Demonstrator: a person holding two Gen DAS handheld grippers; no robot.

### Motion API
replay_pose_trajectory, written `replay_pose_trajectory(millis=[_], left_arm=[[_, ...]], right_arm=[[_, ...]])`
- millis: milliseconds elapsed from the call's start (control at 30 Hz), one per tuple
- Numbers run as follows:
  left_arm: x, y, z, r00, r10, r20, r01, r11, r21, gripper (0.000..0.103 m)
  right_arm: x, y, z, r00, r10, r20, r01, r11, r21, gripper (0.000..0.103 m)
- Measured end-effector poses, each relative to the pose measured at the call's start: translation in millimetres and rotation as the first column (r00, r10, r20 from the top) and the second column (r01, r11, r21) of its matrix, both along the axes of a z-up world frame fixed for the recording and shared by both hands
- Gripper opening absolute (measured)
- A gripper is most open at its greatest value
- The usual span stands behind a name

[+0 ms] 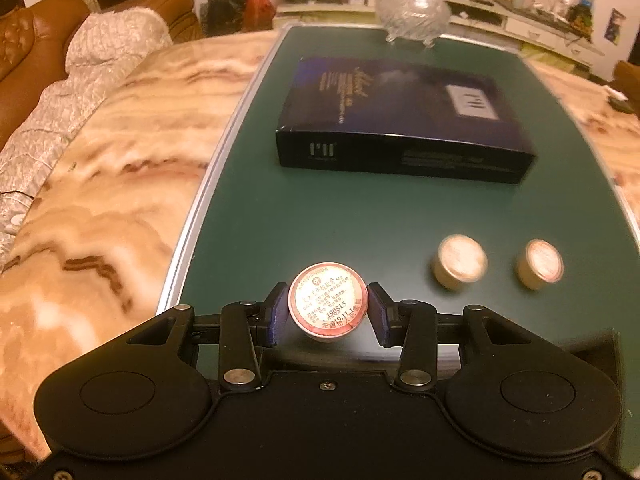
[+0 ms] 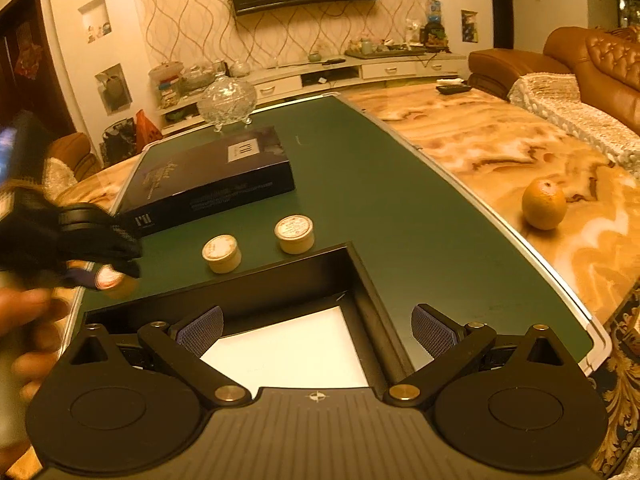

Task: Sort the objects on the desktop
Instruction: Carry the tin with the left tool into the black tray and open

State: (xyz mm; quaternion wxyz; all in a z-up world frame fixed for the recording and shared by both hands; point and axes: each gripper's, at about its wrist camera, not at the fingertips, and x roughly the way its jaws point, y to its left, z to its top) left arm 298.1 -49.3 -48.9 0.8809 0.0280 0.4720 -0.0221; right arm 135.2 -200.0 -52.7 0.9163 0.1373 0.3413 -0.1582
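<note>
My left gripper [image 1: 328, 310] is shut on a small round tin [image 1: 327, 300] with a red-rimmed printed label, held a little above the green mat [image 1: 304, 216]. Two more round tins [image 1: 460, 262] [image 1: 540, 264] sit on the mat to its right. In the right wrist view the same left gripper [image 2: 100, 268] appears blurred at the far left with the tin [image 2: 110, 278] in it, beside two tins [image 2: 222, 253] [image 2: 295, 234]. My right gripper [image 2: 318, 332] stands open over an open black box [image 2: 362, 280] with a white bottom.
A dark flat box [image 1: 404, 120] lies across the middle of the mat, with a lidded glass bowl [image 1: 412, 10] behind it. An orange [image 2: 544, 203] rests on the marble table [image 2: 500, 148] to the right. Sofas flank the table. A hand [image 2: 28, 312] holds the left gripper.
</note>
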Motion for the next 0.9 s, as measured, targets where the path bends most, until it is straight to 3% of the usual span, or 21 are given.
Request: replay_pose_trajectory(millis=[133,300,667,900], left_arm=[[-40,1,15,0.999,-0.037,0.003,0.037,0.999,-0.005,0.041],[-74,2,1,0.997,-0.056,-0.049,0.055,0.998,-0.022,0.041],[-87,1,-35,0.995,-0.022,-0.094,0.029,0.997,0.067,0.041],[-87,3,-48,0.994,-0.013,-0.111,0.022,0.997,0.079,0.041]], right_arm=[[-4,-4,1,1.000,-0.029,0.012,0.029,1.000,0.000,0.103],[-10,-7,1,0.999,-0.050,0.016,0.050,0.999,0.002,0.103],[-16,-9,3,0.998,-0.059,0.030,0.059,0.998,-0.004,0.103],[-15,-9,3,0.998,-0.051,0.032,0.051,0.999,-0.006,0.103]])
